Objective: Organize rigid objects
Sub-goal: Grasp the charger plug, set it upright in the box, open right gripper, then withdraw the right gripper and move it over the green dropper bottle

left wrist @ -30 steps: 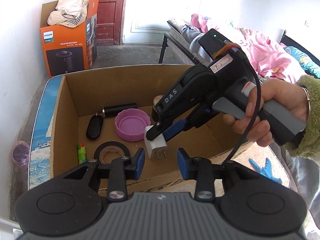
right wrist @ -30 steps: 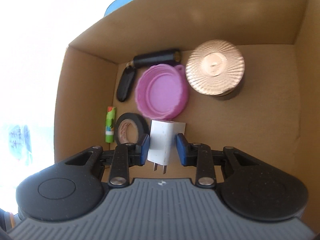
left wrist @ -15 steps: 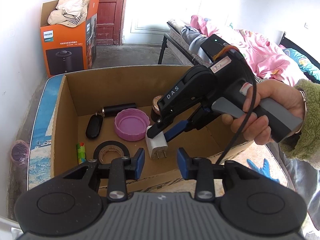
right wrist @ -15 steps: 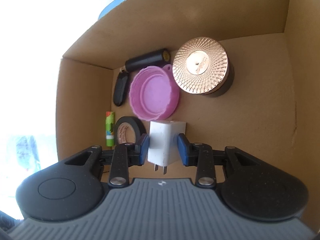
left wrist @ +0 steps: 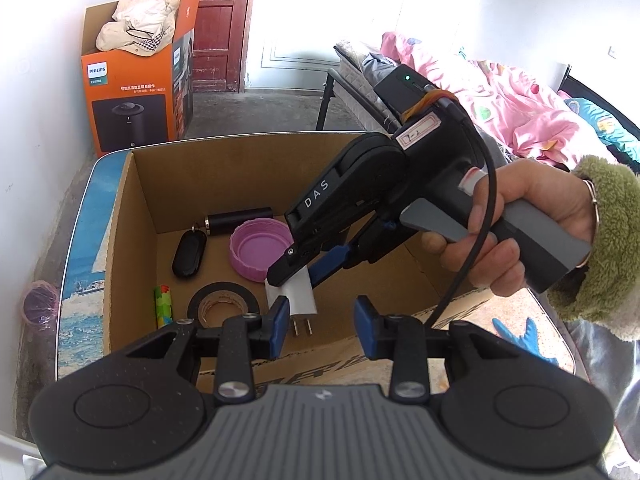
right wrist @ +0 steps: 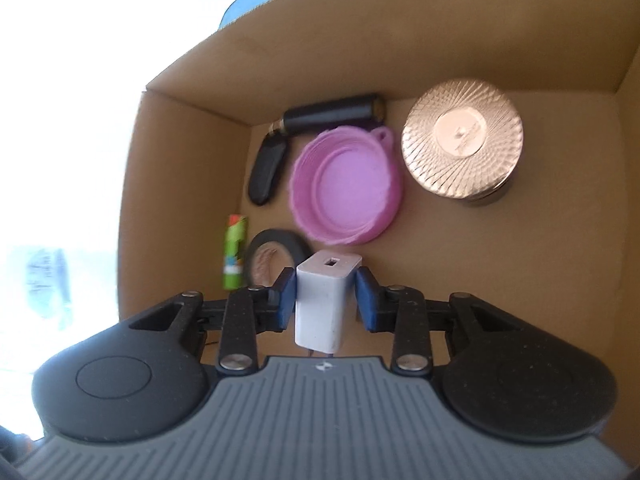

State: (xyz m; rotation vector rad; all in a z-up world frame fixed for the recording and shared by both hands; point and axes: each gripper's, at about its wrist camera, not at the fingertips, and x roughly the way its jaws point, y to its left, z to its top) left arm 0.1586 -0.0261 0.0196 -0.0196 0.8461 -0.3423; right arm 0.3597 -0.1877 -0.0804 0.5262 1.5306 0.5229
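Right gripper: my right gripper [right wrist: 325,300] pinches the white plastic wall charger with two metal prongs [right wrist: 325,300] between its blue pads [right wrist: 286,299], pressing on both of the charger's sides.
Charger position: it sits over the brown cardboard box [right wrist: 400,40], USB port facing away from my wrist camera, prongs pointing back toward me; I cannot tell whether it touches the box floor.
Same grip from the left camera: the right gripper [left wrist: 298,270] reaches down into the box [left wrist: 208,184], my right hand [left wrist: 508,236] wrapped around its handle, and the charger [left wrist: 294,296] hangs at its tip with the prongs toward the near wall.
Left gripper: my left gripper [left wrist: 320,326] is spread wide with nothing between its pads, hovering at the near edge of the box.
Box contents, far wall: a black cylinder with a metal end [right wrist: 332,114] lies along the wall, a copper-coloured round ribbed lid on a dark jar [right wrist: 462,148] stands to its right.
Box contents, middle: a pink round plastic lid [right wrist: 346,188] lies open side up, with a black oval key fob [right wrist: 267,172] just to its left.
Box contents, near side: a black roll of tape [right wrist: 272,258] lies flat beside a green patterned tube [right wrist: 235,258], which rests against the left wall.
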